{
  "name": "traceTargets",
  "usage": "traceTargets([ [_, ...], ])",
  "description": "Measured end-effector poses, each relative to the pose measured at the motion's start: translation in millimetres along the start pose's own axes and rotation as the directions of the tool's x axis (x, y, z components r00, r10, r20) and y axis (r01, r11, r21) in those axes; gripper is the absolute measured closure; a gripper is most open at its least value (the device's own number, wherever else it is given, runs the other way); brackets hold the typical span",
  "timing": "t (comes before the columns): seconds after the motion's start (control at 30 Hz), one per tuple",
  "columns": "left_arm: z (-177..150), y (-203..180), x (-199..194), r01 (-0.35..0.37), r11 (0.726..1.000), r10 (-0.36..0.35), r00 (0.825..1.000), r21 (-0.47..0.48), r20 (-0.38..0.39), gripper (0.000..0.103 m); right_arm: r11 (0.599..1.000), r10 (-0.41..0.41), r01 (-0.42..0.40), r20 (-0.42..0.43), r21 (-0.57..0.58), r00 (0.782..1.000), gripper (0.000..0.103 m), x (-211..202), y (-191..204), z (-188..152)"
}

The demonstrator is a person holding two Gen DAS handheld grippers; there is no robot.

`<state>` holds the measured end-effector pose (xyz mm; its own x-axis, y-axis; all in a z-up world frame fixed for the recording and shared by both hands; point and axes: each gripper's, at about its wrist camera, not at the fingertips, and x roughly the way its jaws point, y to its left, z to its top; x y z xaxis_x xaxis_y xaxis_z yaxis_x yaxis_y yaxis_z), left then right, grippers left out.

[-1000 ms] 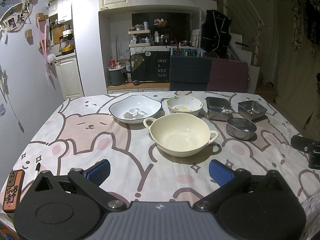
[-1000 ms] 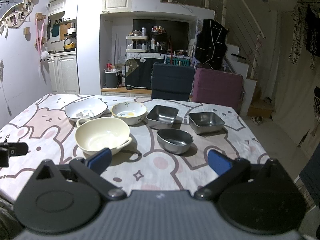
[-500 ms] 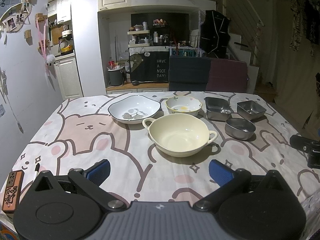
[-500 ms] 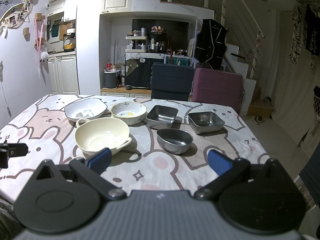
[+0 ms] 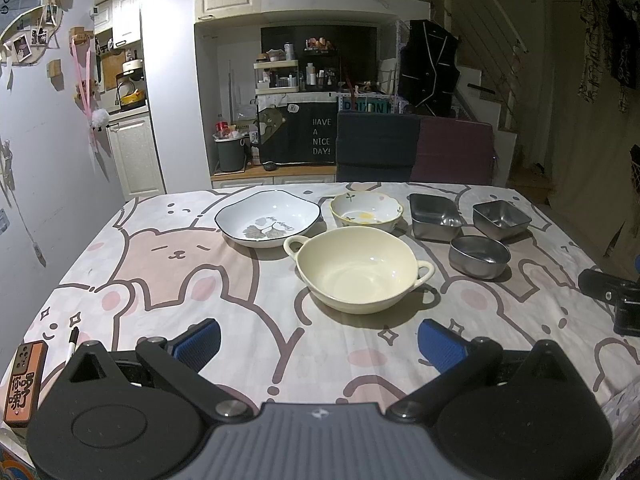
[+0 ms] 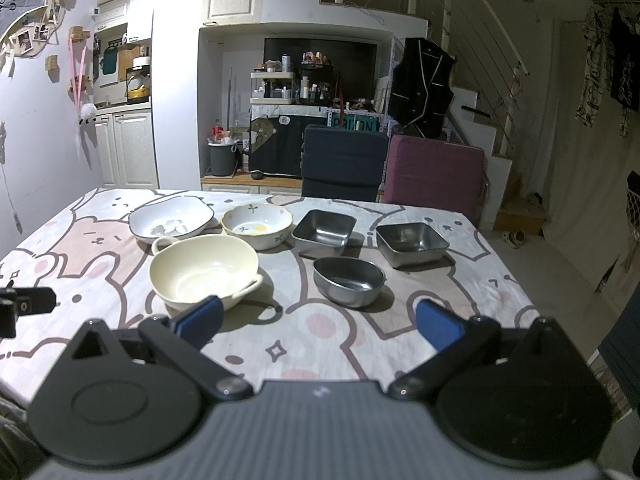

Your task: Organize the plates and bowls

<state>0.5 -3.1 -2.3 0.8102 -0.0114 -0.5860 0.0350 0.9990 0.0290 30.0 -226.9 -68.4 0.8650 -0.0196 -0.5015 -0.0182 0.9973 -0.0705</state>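
Observation:
A cream two-handled bowl (image 5: 358, 268) (image 6: 204, 270) stands mid-table. Behind it are a white dark-rimmed plate (image 5: 268, 222) (image 6: 172, 220) and a small floral bowl (image 5: 366, 210) (image 6: 258, 226). To the right are two square steel bowls (image 5: 434, 216) (image 5: 500, 220) (image 6: 324, 232) (image 6: 412, 242) and an oval steel bowl (image 5: 478, 256) (image 6: 348, 280). My left gripper (image 5: 320, 342) is open and empty, just before the cream bowl. My right gripper (image 6: 318, 320) is open and empty, before the oval steel bowl.
The table (image 5: 180, 280) has a bear-pattern cloth. A brown remote (image 5: 22, 388) and a pen (image 5: 73, 338) lie at its front left corner. Two chairs (image 6: 344, 162) (image 6: 434, 176) stand at the far side. A white wall is on the left.
Both grippers have barely moved, staying open. The dishes have not moved.

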Motion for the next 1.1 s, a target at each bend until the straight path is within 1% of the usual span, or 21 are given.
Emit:
traceTargets([
  [0.6,0,0,0,-0.001,1.000,0.001,1.000,0.000,0.001,0.000,1.000,0.001,-0.001,0.000,-0.001,1.000,0.000,0,0,0],
  [0.7,-1,-5,1,-0.005,1.000,0.005,1.000,-0.001,0.006,0.000,1.000,0.002,-0.002,0.001,0.000,1.000,0.000,0,0,0],
  [0.8,3,-12,-6,-0.007,1.000,0.007,1.000,0.000,0.016,0.000,1.000,0.004,-0.004,0.006,0.001,1.000,0.000,-1,0,0],
  [0.93,6,-6,-9,-0.014,1.000,0.014,0.999,0.006,0.030,0.000,1.000,0.023,-0.023,0.026,0.006,0.999,0.000,-4,-3,1],
  [1.1,15,-2,-21,-0.034,0.999,0.033,0.997,0.011,0.063,0.000,0.997,0.076,-0.076,0.093,-0.011,0.993,0.000,-16,3,12],
])
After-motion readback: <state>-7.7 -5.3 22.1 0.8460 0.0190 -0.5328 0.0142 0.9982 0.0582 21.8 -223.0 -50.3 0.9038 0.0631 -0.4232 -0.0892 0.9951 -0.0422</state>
